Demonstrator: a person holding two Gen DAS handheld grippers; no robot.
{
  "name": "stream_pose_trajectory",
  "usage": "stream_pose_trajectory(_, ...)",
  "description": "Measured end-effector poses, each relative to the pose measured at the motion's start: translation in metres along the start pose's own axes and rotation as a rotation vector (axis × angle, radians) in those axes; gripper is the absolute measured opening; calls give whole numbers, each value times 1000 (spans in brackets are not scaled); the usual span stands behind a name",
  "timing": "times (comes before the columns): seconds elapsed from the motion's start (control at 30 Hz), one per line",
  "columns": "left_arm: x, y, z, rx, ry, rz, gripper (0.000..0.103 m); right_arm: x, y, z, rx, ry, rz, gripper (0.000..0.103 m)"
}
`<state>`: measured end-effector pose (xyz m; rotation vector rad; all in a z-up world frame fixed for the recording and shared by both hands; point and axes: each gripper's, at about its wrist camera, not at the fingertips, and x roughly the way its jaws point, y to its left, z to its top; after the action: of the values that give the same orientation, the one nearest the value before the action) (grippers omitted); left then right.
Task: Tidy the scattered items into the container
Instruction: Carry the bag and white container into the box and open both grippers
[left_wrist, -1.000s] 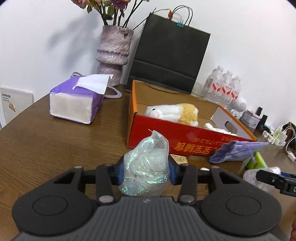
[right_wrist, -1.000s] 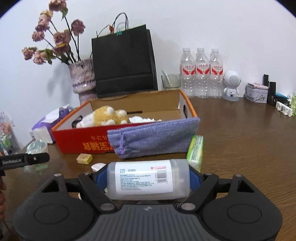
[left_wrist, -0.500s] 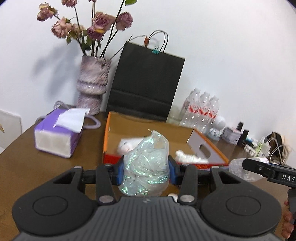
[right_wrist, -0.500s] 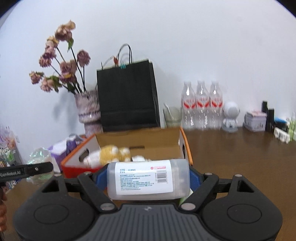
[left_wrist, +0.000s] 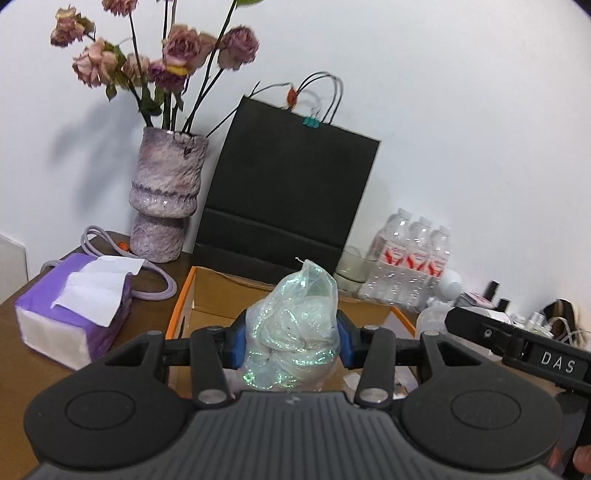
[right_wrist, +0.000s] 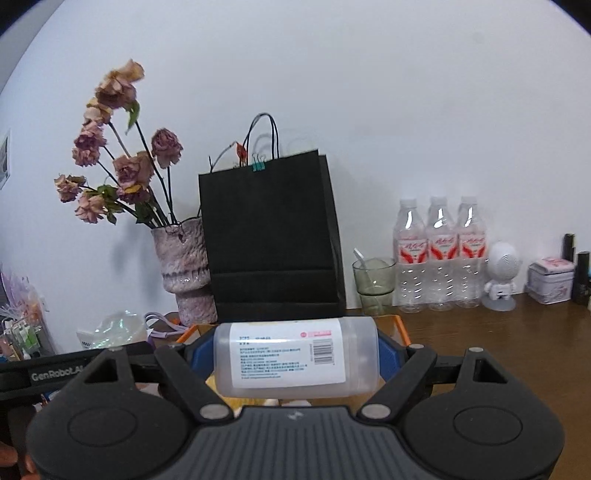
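Left gripper (left_wrist: 291, 341) clenched on the plastic bag (left_wrist: 293, 332), right gripper (right_wrist: 295, 360) clenched on the bottle (right_wrist: 295, 360), long axis crosswise; both above the box (left_wrist: 184, 295), near its front.

"DAS" on right gripper (left_wrist: 517, 338), "GenRobot" on left gripper (right_wrist: 55, 374)

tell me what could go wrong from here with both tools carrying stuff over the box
1. The two tools are close: the right tool reaches in beside the left tool, so they might collide over the cardboard box.
2. The plastic bag is soft and bulges above the pads; it could slip or spring out when released.
3. The clear bottle is held sideways by its ends; dropped from this height it may roll or bounce out.
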<state>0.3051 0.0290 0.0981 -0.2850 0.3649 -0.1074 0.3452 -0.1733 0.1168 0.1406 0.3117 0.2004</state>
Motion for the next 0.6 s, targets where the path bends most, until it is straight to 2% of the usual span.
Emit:
stream_pose_trajectory(0.23, 48, -1, -6, -6, 35, 21, 45, 51, -8, -3, -9, 63, 2, 82)
stream_pose_trajectory(0.43, 68, 2, -13, 15, 70, 52, 46, 69, -13, -10, -14, 106, -14, 82)
stream_pose_trajectory(0.47, 70, 3, -13, 14, 75, 58, 50, 71, -14, -11, -18, 114, -16, 82)
stream_pose_trajectory(0.53, 73, 5, -14, 10, 91, 83, 66, 76, -14, -13, -28, 143, -14, 82)
stream_pose_trajectory(0.57, 74, 7, -15, 6, 99, 95, 89, 78, -15, -13, -28, 161, -11, 82)
stream_pose_trajectory(0.6, 74, 7, -15, 4, 101, 109, 103, 80, -16, -14, -26, 177, -10, 87)
